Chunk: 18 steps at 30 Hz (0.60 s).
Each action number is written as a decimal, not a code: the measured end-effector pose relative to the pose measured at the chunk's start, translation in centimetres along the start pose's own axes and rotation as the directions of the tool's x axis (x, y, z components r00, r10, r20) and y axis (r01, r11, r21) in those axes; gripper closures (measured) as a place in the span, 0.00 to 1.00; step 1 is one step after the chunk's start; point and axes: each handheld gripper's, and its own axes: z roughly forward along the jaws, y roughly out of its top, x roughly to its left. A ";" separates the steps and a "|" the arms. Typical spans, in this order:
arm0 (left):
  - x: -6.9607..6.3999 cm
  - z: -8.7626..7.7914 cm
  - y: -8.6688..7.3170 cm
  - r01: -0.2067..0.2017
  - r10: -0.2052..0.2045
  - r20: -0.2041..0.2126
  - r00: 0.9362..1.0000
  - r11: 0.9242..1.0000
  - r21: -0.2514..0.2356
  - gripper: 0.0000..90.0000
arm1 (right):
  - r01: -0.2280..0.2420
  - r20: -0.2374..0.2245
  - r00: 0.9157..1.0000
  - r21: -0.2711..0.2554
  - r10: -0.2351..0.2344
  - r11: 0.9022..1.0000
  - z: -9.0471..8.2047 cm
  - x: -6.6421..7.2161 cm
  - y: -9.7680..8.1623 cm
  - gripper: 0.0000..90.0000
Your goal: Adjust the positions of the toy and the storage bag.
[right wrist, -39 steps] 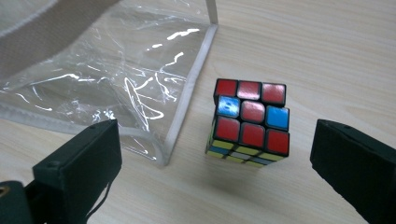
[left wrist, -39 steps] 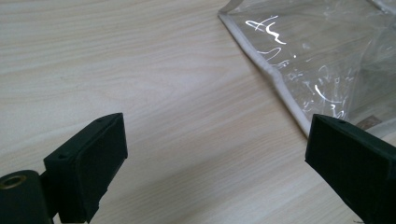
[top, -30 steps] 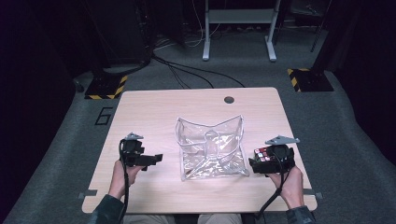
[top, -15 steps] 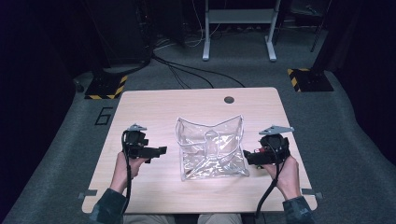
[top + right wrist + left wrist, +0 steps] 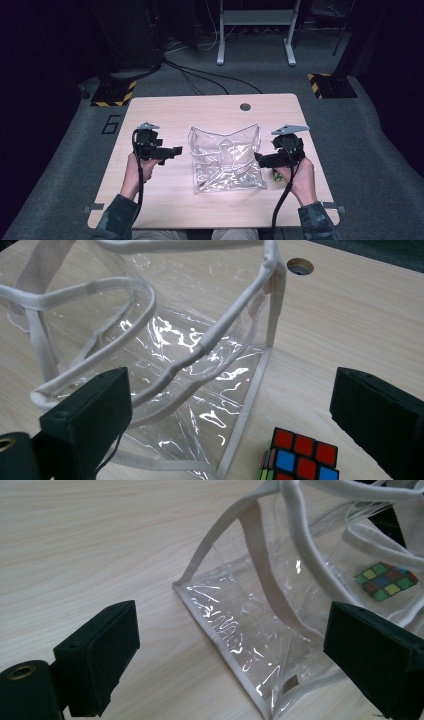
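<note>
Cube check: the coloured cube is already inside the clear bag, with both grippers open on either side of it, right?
Not inside. The right gripper view shows the cube on the table, outside the clear bag, by its corner. Both the left gripper and right gripper are open.

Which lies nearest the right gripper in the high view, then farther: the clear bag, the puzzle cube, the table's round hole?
From the right gripper:
1. Puzzle cube, just beneath it.
2. Clear bag, beside its jaws toward table centre; close call with the cube.
3. Round hole, far edge.

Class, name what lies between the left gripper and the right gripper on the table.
The clear bag stands between the left gripper and right gripper, as the high view shows.
</note>
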 end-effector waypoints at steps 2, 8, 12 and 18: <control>-0.1 0.0 0.2 -0.005 0.005 0.001 1.000 1.000 0.001 0.09 | 0.001 -0.002 1.000 0.001 -0.001 1.000 0.0 0.1 0.2 0.03; -0.8 0.4 1.3 -0.016 0.016 0.015 1.000 1.000 -0.002 0.08 | 0.010 -0.021 1.000 0.008 -0.010 1.000 0.8 0.6 0.9 0.03; -1.1 1.0 1.9 -0.001 0.001 0.054 0.999 1.000 -0.005 0.08 | 0.003 -0.036 0.999 0.010 -0.003 1.000 1.3 0.9 1.2 0.04; -1.7 2.6 2.3 -0.015 0.014 0.050 0.999 0.999 0.028 0.10 | 0.006 -0.048 0.999 0.029 -0.004 1.000 2.8 1.3 1.5 0.05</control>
